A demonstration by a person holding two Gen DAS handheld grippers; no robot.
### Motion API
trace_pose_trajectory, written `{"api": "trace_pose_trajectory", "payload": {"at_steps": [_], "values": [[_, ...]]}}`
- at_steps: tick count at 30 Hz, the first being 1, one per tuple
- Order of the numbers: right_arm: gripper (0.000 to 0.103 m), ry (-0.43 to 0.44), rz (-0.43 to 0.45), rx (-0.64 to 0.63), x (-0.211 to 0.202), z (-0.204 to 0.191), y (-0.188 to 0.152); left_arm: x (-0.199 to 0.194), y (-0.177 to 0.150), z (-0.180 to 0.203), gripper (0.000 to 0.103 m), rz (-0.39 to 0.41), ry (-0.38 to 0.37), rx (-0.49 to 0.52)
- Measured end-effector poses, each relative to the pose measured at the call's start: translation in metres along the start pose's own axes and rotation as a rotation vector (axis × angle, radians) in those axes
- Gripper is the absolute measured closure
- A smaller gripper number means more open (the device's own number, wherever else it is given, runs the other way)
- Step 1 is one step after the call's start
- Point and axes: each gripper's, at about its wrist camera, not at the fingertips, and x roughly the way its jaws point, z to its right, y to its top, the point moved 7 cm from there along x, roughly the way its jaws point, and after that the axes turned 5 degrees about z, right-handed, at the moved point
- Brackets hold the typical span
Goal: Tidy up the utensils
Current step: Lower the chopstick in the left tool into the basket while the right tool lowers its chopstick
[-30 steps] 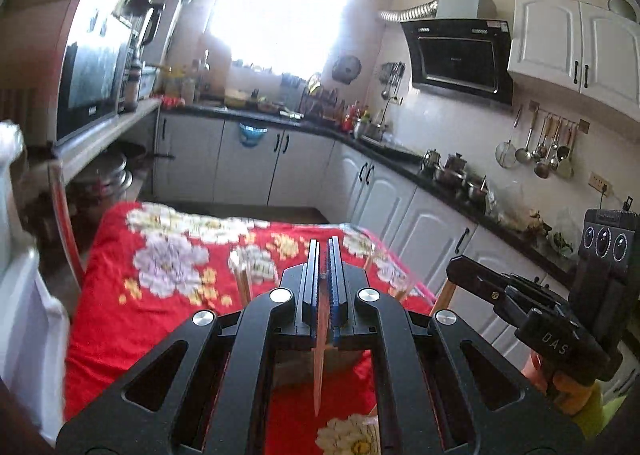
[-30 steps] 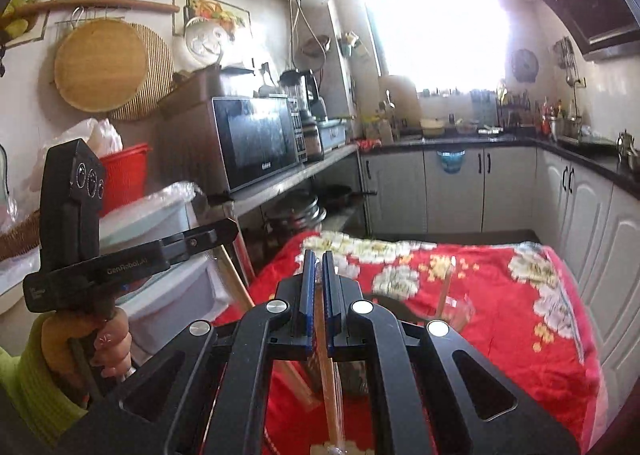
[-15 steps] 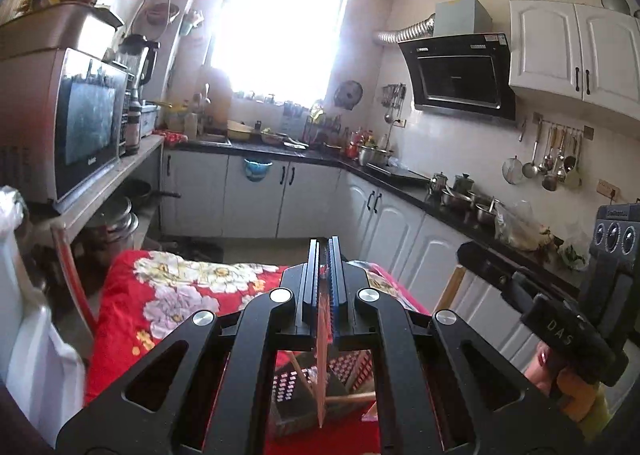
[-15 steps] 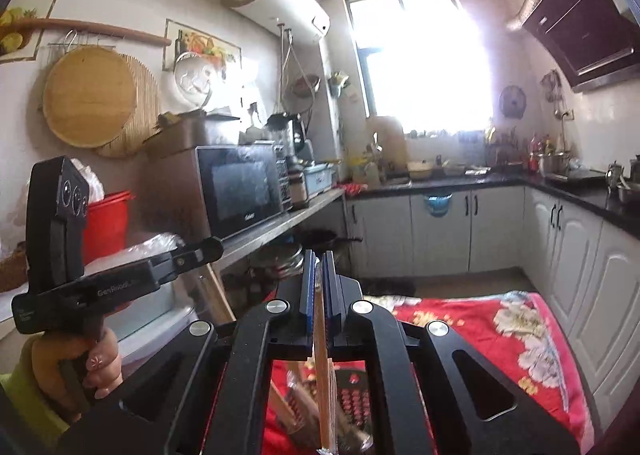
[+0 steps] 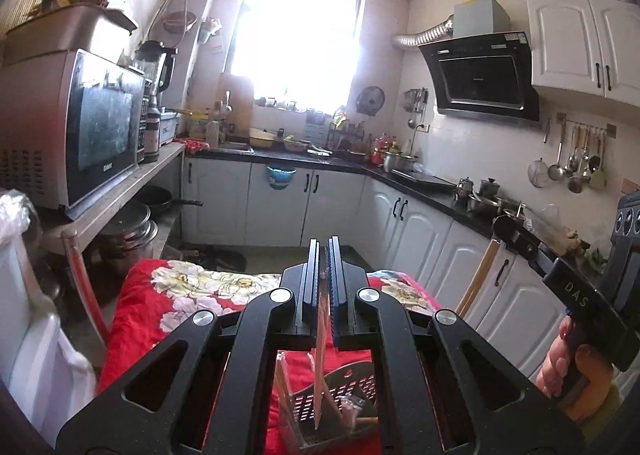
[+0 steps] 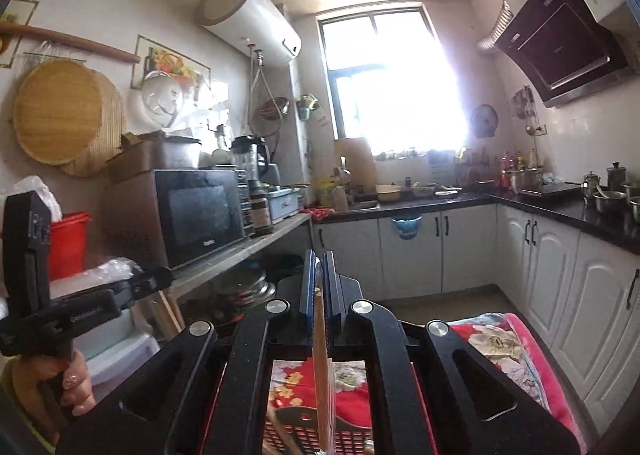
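The fingers of the left gripper (image 5: 323,279) and right gripper (image 6: 318,287) each pinch one chopstick (image 5: 319,375) (image 6: 321,375); only the left view shows the perforated holder's (image 5: 344,395) inside.

A: The left gripper (image 5: 323,287) looks like matt black plastic, with ribbed blue pads clamping a smooth reddish wooden chopstick (image 5: 319,375).

B: Below the fingers, a perforated dark plastic utensil basket (image 5: 340,395) sits on soft red floral cloth (image 5: 136,319). The right gripper (image 6: 319,287) pinches a pale wooden chopstick (image 6: 321,367).
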Motion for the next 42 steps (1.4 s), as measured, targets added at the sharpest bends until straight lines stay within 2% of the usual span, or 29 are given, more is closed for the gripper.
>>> {"api": "trace_pose_trajectory", "payload": {"at_steps": [6, 17, 27, 36, 38, 42], "values": [[0.099, -0.032, -0.044, 0.002, 0.016, 0.014, -0.035, 0.018, -0.021, -0.008, 0.101, -0.034, 0.005, -0.023], [0.099, 0.002, -0.121, 0.009, 0.031, 0.008, -0.089, 0.034, -0.067, -0.013, 0.101, -0.091, 0.002, -0.057], [0.098, -0.009, -0.191, 0.029, 0.026, 0.011, -0.116, 0.039, -0.096, -0.01, 0.101, -0.139, 0.011, -0.045], [0.098, -0.032, -0.232, 0.043, 0.013, 0.017, -0.123, 0.032, -0.111, -0.011, 0.101, -0.168, 0.026, -0.051], [0.098, -0.035, -0.243, 0.046, 0.009, 0.018, -0.124, 0.03, -0.114, -0.012, 0.098, -0.176, 0.03, -0.056], [0.098, -0.039, -0.259, 0.056, 0.002, 0.02, -0.126, 0.025, -0.119, -0.015, 0.083, -0.192, 0.04, -0.068]]}}
